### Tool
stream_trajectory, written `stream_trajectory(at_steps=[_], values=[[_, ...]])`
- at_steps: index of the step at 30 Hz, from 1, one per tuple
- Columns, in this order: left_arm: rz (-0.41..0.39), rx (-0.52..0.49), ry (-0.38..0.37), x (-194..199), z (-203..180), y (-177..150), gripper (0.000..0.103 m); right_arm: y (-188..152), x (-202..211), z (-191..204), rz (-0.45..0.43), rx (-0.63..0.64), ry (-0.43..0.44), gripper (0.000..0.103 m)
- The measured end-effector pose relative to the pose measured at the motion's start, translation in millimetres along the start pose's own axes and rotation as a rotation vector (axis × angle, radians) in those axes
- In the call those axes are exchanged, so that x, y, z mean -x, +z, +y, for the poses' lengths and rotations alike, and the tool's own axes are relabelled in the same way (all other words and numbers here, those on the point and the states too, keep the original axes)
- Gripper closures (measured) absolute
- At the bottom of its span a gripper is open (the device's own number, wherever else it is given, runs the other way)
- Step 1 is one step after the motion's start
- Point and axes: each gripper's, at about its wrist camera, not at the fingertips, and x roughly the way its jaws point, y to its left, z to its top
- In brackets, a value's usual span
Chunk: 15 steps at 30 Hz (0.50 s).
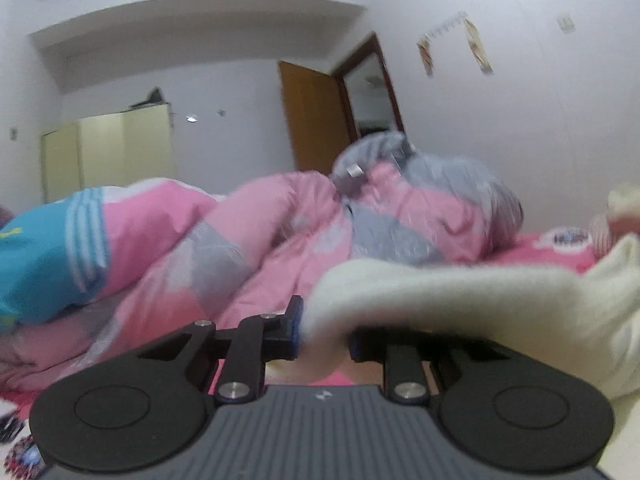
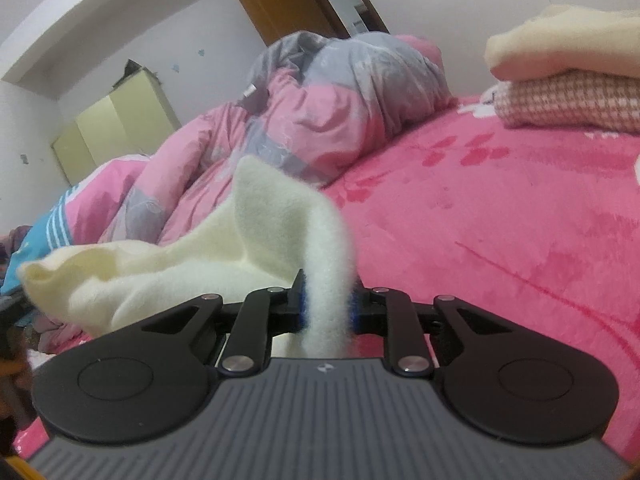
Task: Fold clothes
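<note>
A cream fleece garment [image 2: 256, 236] is held up over the pink bed [image 2: 500, 208]. My right gripper [image 2: 327, 308] is shut on a fold of it, and the rest trails off to the left. In the left wrist view the same cream fleece garment [image 1: 460, 296] drapes across the fingers, and my left gripper [image 1: 324, 332] is shut on its edge; the right finger is hidden under the cloth.
A crumpled pink and grey duvet [image 2: 320, 112] is heaped at the back of the bed. A blue striped garment [image 1: 44, 248] lies at the left. Folded cream and checked clothes [image 2: 568, 80] are stacked at the far right. A wardrobe [image 1: 108, 152] and an open door [image 1: 316, 116] stand behind.
</note>
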Motion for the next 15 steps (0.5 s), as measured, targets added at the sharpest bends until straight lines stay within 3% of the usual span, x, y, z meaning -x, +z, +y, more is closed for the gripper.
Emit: stream_trajectory(at_steps=[7, 15], values=[[-0.092, 0.049, 0.057, 63.1, -1.9, 26.3, 0.081, 4.3, 21.7, 19.0, -0.054, 0.017, 0.035, 0.088], [-0.193, 0.096, 0.113, 131.2, -5.1, 56.2, 0.082, 41.5, 63.0, 60.1, -0.156, 0.113, 0.117, 0.089]])
